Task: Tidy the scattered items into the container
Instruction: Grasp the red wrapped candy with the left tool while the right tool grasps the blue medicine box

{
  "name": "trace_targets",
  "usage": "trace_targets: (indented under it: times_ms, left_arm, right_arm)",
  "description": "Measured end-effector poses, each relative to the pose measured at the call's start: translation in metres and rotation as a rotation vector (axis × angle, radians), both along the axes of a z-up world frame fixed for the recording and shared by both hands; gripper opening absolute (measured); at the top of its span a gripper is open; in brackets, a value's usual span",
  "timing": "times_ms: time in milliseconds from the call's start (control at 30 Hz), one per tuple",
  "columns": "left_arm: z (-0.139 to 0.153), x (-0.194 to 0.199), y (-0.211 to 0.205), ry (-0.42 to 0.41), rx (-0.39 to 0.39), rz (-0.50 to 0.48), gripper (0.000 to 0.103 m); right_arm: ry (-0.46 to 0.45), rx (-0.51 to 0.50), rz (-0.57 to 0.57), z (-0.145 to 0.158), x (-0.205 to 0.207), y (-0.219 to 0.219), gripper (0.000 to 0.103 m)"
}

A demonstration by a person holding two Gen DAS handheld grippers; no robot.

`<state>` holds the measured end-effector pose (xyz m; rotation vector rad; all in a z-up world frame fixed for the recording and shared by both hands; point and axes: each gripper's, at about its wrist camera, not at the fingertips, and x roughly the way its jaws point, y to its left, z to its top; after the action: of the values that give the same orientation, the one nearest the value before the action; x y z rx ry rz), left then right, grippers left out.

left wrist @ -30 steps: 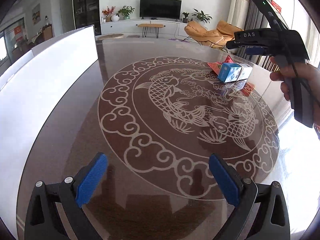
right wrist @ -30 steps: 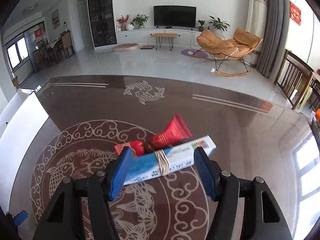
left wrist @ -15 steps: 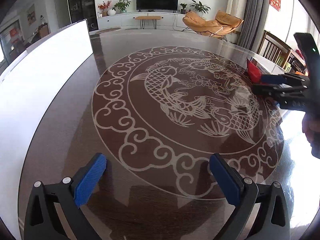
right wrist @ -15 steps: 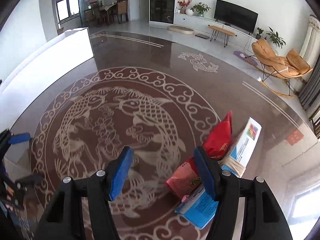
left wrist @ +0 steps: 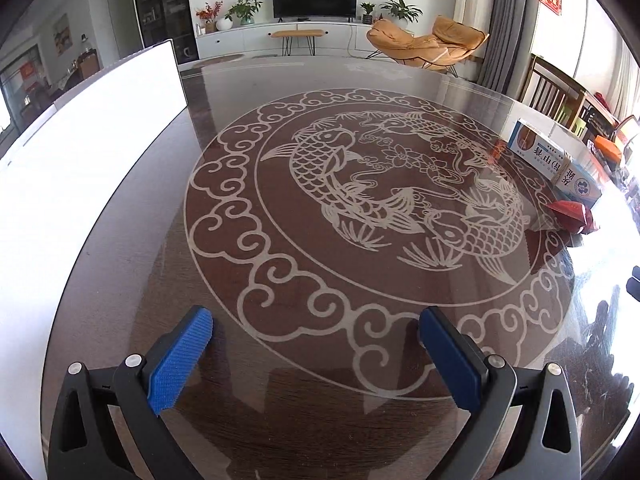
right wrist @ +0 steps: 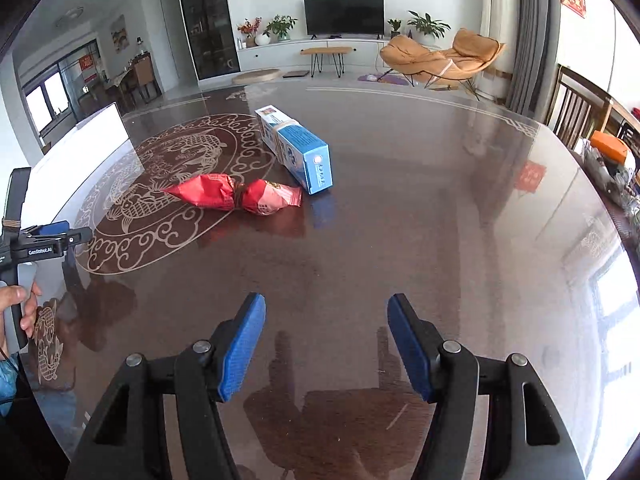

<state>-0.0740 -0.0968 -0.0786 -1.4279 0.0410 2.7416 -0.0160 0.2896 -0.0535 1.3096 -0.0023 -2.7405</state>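
Observation:
A blue-and-white box with a rubber band around it lies on the dark table. Just left of its near end lies a pair of red snack packets tied together. My right gripper is open and holds nothing, well short of both. The left wrist view shows the box and packets at the far right. My left gripper stands open over the koi pattern, holding nothing. A white container runs along the table's left side, also seen as the white container.
A hand holds the left gripper at the left edge of the right wrist view. The glossy table curves away on the right, with wooden chairs and a cluttered side surface beyond it.
My right gripper, which had the box between its jaws, has drawn back and left the left wrist view. Box and packets now lie further right and turned. The left gripper has barely moved.

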Motion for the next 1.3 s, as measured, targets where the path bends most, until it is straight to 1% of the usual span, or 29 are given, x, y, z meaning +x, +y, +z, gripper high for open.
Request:
trace_targets:
  times_ms: [67,100,167,200,267,300,367,400,433,467,533,600,633,667,700,733,767,833,900,933,1000,1067,1100,1133,1200,1300]
  left_arm:
    - [0.0,0.0,0.0,0.0,0.0,0.002,0.103]
    - [0.0,0.0,-0.001,0.0,0.0,0.004,0.103]
    - [0.0,-0.001,-0.002,0.0,0.001,0.006,0.103]
    - [0.0,-0.001,-0.002,0.0,0.001,0.005,0.103]
    - [-0.001,-0.001,-0.003,0.0,0.003,0.005,0.103]
    - [-0.001,-0.002,-0.004,0.0,0.003,0.004,0.103]
    - [-0.001,-0.002,-0.004,0.0,0.003,0.004,0.103]
    - [-0.001,-0.002,-0.004,0.0,0.004,0.004,0.103]
    - [-0.001,-0.002,-0.004,0.0,0.004,0.004,0.103]
    - [-0.001,-0.002,-0.004,0.001,0.005,0.005,0.103]
    - [-0.001,-0.002,-0.005,0.001,0.008,0.008,0.103]
    - [0.0,-0.004,-0.001,-0.008,0.0,0.009,0.103]
    - [0.001,-0.005,0.003,-0.012,0.016,-0.006,0.103]
    - [0.003,-0.006,0.009,-0.01,0.06,-0.045,0.103]
    - [0.005,-0.007,0.018,-0.01,0.116,-0.095,0.103]
    - [0.007,-0.011,0.03,-0.023,0.155,-0.141,0.103]
    - [0.009,-0.017,0.045,-0.037,0.164,-0.179,0.103]
    - [0.013,-0.034,0.077,-0.04,0.136,-0.231,0.103]
    - [0.018,-0.054,0.107,-0.021,0.097,-0.261,0.103]
    - [0.018,-0.066,0.122,-0.025,0.075,-0.281,0.103]
    - [0.013,-0.089,0.149,-0.057,0.028,-0.318,0.103]
    - [0.006,-0.105,0.17,-0.093,-0.009,-0.342,0.103]
    - [0.007,-0.107,0.176,-0.076,-0.025,-0.35,0.103]
    - [0.007,-0.11,0.181,-0.079,-0.031,-0.36,0.103]
    - [0.008,-0.114,0.184,-0.081,-0.017,-0.35,0.103]
    - [0.006,-0.108,0.182,-0.018,-0.005,-0.36,0.103]
  right_arm:
    - [0.003,0.051,-0.134,-0.002,-0.014,0.016,0.065]
    - [-0.006,0.044,-0.203,-0.002,-0.025,0.024,0.065]
    - [-0.057,0.002,-0.273,-0.01,-0.055,0.034,0.065]
    - [-0.056,0.028,-0.28,-0.011,-0.067,0.029,0.068]
    - [-0.05,0.036,-0.198,-0.012,-0.085,0.007,0.067]
    - [-0.041,0.0,-0.133,-0.01,-0.089,-0.007,0.067]
    - [-0.019,-0.15,0.052,-0.005,-0.085,-0.033,0.066]
    - [0.002,-0.194,0.113,-0.002,-0.078,-0.041,0.066]
    - [0.022,-0.199,0.148,0.001,-0.069,-0.048,0.066]
    - [0.032,-0.175,0.161,0.003,-0.06,-0.051,0.066]
    - [0.028,-0.06,0.138,0.0,-0.041,-0.054,0.066]
    - [0.005,0.055,0.109,-0.007,-0.023,-0.049,0.066]
    - [-0.011,0.106,0.091,-0.011,-0.018,-0.045,0.066]
    - [-0.016,0.124,0.081,-0.016,-0.011,-0.039,0.066]
    - [-0.009,0.103,0.073,-0.018,-0.005,-0.035,0.066]
    - [-0.009,0.082,0.061,-0.019,-0.002,-0.031,0.067]
    - [-0.017,0.058,0.047,-0.02,-0.001,-0.027,0.067]
    - [-0.016,0.061,0.031,-0.021,0.0,-0.027,0.068]
    - [-0.019,0.06,0.006,-0.022,0.0,-0.029,0.07]
    - [-0.018,0.068,-0.002,-0.022,0.0,-0.029,0.07]
    - [-0.018,0.074,-0.005,-0.022,0.001,-0.029,0.071]
    - [-0.021,0.054,-0.007,-0.022,0.002,-0.027,0.072]
    - [-0.02,0.058,-0.007,-0.022,0.002,-0.027,0.072]
    - [-0.02,0.065,-0.008,-0.022,0.003,-0.028,0.073]
    - [-0.021,0.061,-0.01,-0.022,0.001,-0.028,0.073]
    - [-0.021,0.06,-0.01,-0.022,0.0,-0.028,0.073]
